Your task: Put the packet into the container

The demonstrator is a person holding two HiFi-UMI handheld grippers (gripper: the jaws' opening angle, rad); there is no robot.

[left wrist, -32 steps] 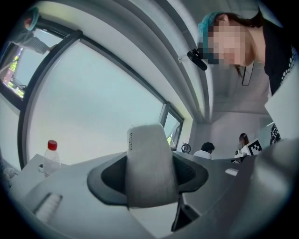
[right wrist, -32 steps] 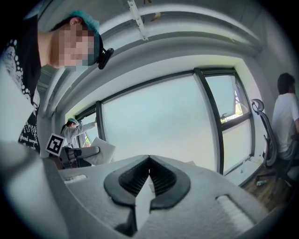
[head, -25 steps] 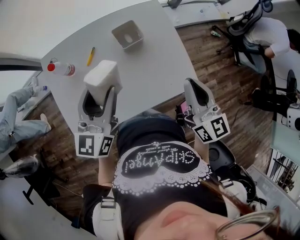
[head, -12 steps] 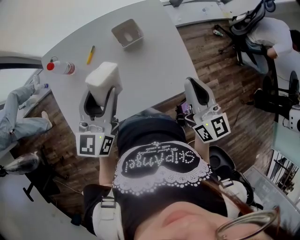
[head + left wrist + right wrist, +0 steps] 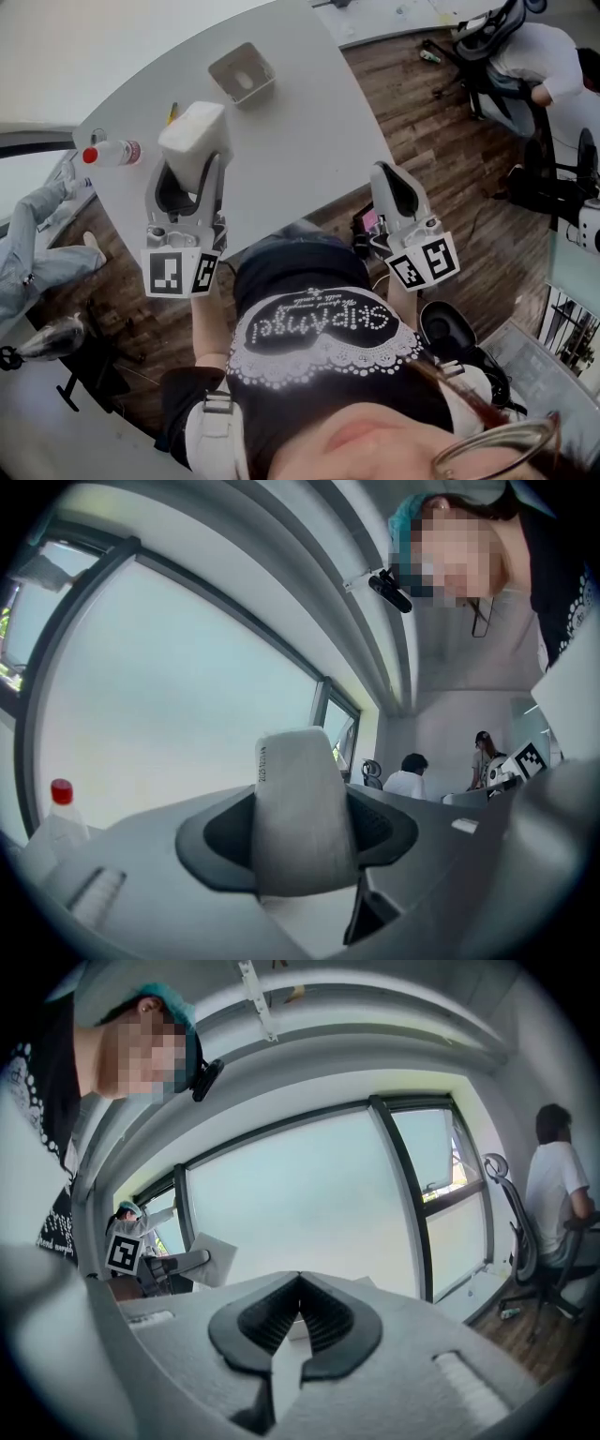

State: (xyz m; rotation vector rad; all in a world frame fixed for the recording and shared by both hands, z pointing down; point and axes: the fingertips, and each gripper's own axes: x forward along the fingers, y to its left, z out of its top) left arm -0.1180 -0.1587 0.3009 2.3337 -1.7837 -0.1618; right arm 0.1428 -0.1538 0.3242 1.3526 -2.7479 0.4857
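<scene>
packet (image 5: pixel 192 133) has moved nearer the container (image 5: pixel 223 64), clamped in left tool (image 5: pixel 190 165).

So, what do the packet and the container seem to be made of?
The packet looks like matte white plastic film or paper: pillowy, small print along one edge. The container seems rigid matte grey plastic, possibly card: straight thin walls.

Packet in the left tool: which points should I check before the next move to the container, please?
1. Packet gripped by left tool: ok, jaws shut on it.
2. Container open side up: ok.
3. Packet over container: not ok, it is short of it.
4. Right tool out of the way: ok, shut, empty.
5. Packet fits inside container: cannot tell.
</scene>
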